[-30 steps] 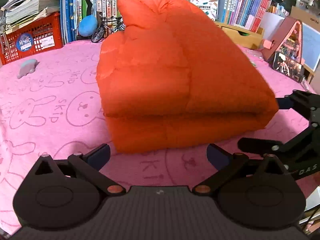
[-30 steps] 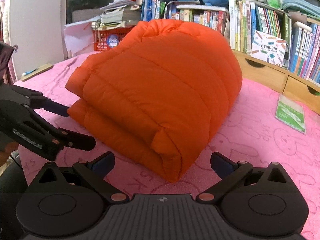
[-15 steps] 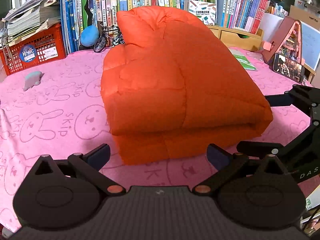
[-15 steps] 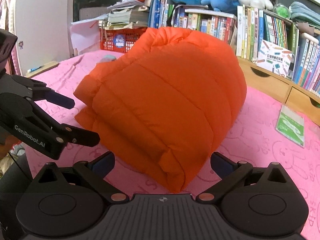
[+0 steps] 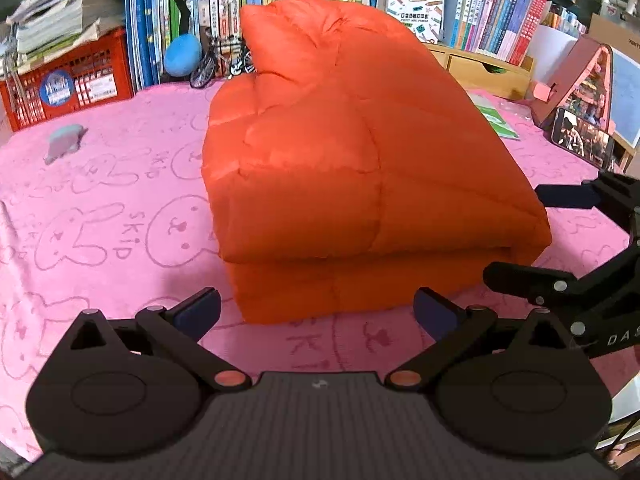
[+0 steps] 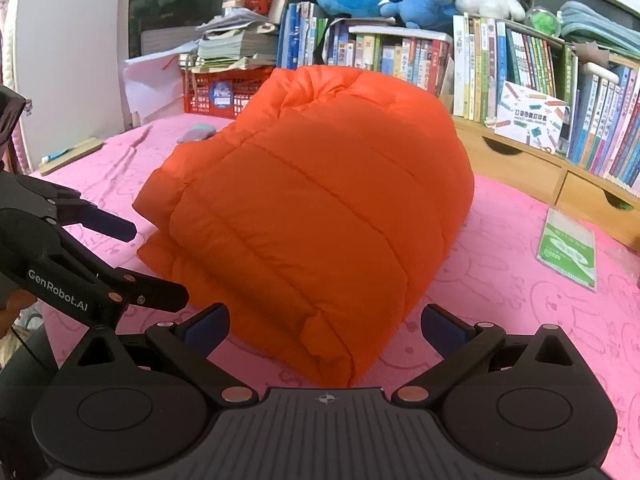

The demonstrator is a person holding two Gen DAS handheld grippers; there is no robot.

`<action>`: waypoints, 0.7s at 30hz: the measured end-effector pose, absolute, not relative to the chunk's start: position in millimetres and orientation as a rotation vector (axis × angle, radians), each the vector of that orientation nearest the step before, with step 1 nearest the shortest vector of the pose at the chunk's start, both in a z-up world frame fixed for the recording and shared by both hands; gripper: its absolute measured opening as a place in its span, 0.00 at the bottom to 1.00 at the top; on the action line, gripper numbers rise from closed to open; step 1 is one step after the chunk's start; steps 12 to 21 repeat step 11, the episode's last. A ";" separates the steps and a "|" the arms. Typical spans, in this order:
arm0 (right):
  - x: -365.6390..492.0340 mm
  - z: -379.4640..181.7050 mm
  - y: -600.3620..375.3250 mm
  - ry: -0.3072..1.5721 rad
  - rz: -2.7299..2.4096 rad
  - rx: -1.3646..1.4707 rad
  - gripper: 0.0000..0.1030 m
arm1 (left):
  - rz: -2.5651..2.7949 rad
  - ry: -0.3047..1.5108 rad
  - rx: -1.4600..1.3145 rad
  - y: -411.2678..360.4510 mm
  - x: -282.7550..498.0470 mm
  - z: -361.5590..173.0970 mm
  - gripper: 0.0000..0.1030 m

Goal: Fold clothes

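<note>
We see the folded orange jacket (image 5: 360,168) just ahead of both wide-spread, empty grippers (image 5: 316,312) (image 6: 326,322), bare pink cloth (image 5: 100,200) around it.

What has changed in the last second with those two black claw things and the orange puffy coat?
Both grippers, left and right, have drawn back from the folded orange jacket, so more pink cloth shows before it. Nothing was grabbed or released. The jaws stayed open, and the jacket stayed folded in place.

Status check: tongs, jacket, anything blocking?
Left tongs open, empty. Right tongs open, empty. Orange jacket folded on pink cloth. Nothing between them.
</note>
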State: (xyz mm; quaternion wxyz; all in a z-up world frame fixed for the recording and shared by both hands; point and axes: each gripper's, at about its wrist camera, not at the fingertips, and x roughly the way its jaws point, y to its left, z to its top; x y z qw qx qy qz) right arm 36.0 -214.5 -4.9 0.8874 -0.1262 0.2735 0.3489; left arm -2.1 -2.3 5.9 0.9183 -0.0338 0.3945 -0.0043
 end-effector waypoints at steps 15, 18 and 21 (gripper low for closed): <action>34.9 -8.1 -214.0 0.577 0.714 -0.238 1.00 | 0.003 0.823 -0.114 0.7 1.3 1.5 1.00; 34.9 -8.1 -214.0 0.577 0.714 -0.238 1.00 | 0.003 0.823 -0.114 0.7 1.3 1.5 1.00; 34.9 -8.1 -214.0 0.577 0.714 -0.238 1.00 | 0.003 0.823 -0.114 0.7 1.3 1.5 1.00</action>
